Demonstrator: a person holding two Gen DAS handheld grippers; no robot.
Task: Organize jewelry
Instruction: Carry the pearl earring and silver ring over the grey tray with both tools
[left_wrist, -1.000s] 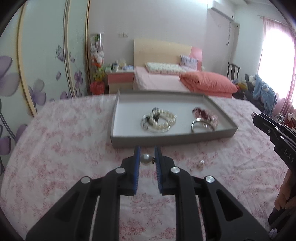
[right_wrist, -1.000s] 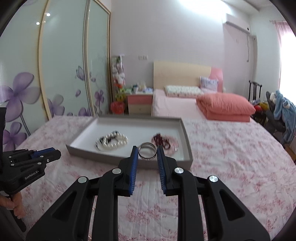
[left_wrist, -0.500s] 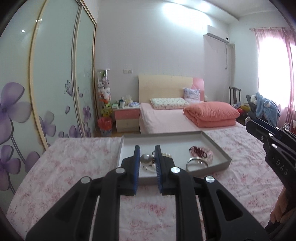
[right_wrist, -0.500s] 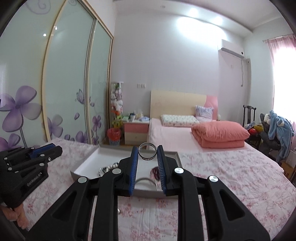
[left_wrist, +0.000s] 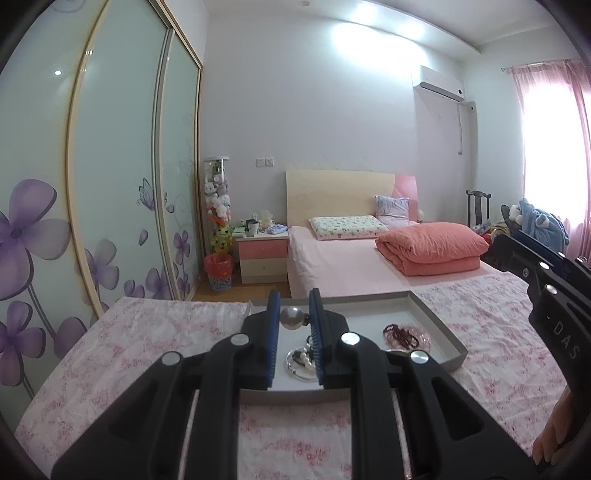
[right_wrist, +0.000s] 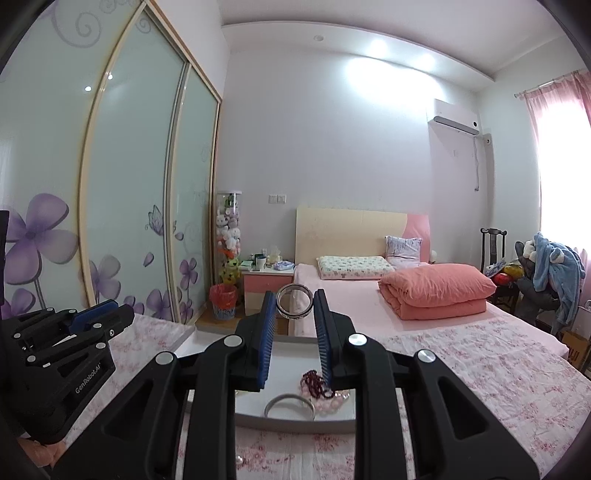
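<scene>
My left gripper (left_wrist: 293, 317) is shut on a pearl earring (left_wrist: 291, 318) and holds it above the near part of the grey tray (left_wrist: 441, 328). My right gripper (right_wrist: 295, 306) is shut on a silver ring (right_wrist: 294, 306) and holds it above the same tray (right_wrist: 243, 408). In the tray lie a pearl bracelet (left_wrist: 301, 360), a dark red bead bracelet (left_wrist: 400, 335) on a pink one, and a silver bangle (right_wrist: 286, 402). The right gripper's body shows at the right of the left wrist view (left_wrist: 554, 295); the left gripper's body shows at the left of the right wrist view (right_wrist: 62, 350).
The tray sits on a pink floral sheet (left_wrist: 147, 332). A small pearl (right_wrist: 241, 459) lies on the sheet in front of the tray. Behind are a bed with an orange quilt (left_wrist: 432, 251), a nightstand (left_wrist: 262, 258) and sliding wardrobe doors (left_wrist: 110, 184).
Both grippers have risen and tilted up, with the earring and the ring still held. The tray now sits lower in both views, under the fingers.
</scene>
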